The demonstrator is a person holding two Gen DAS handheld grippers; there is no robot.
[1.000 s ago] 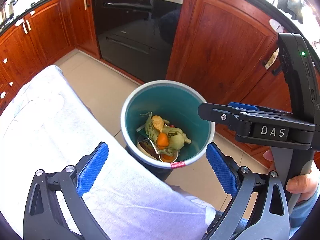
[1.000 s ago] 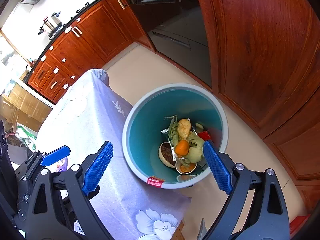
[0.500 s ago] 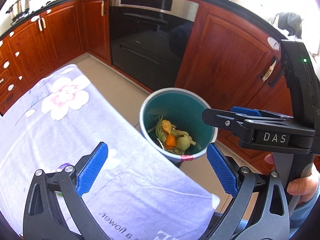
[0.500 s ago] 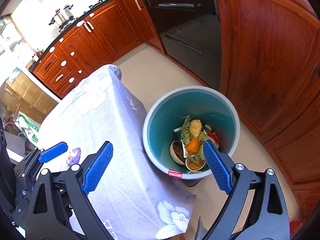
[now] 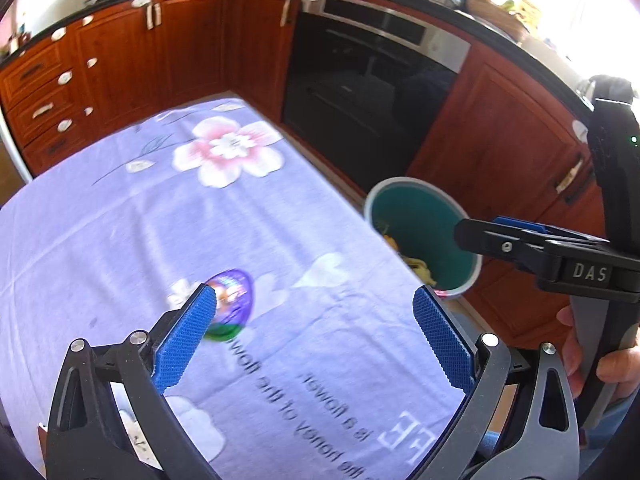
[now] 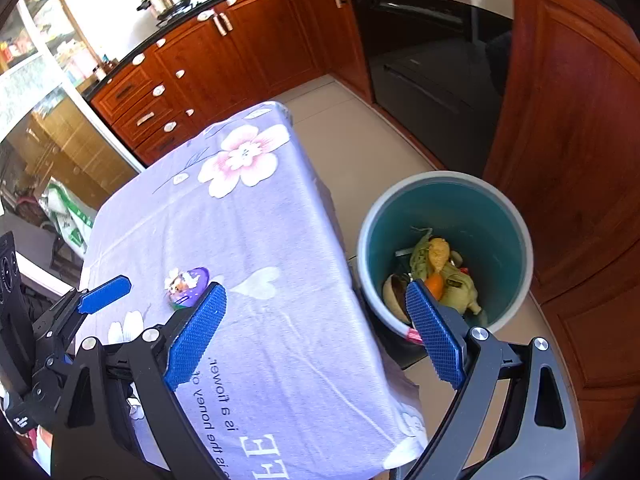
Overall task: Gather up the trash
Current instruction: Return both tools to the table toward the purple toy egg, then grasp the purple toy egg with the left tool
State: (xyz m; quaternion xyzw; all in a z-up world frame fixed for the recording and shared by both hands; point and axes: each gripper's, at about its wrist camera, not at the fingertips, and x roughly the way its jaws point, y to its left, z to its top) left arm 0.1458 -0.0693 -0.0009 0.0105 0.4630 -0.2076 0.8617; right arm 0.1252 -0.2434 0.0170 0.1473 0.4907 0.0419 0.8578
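Note:
A purple egg-shaped wrapper [image 5: 232,300] lies on the lilac flowered tablecloth [image 5: 140,220]; it also shows in the right wrist view [image 6: 187,285]. A teal trash bin [image 6: 480,208] with food scraps [image 6: 440,276] stands on the floor past the table's right edge; it also shows in the left wrist view [image 5: 424,220]. My left gripper [image 5: 316,344] is open and empty above the table, its left finger just in front of the wrapper. My right gripper [image 6: 316,340] is open and empty, over the table edge beside the bin.
Red wood cabinets [image 5: 120,60] and a black oven [image 5: 360,92] line the far wall. The right gripper's body [image 5: 560,256] crosses the left wrist view at right. Tiled floor [image 6: 360,140] lies between table and cabinets.
Both grippers have drawn back from above the bin toward the table. The bin has shrunk and shifted right, and the purple wrapper has come into view near my left gripper.

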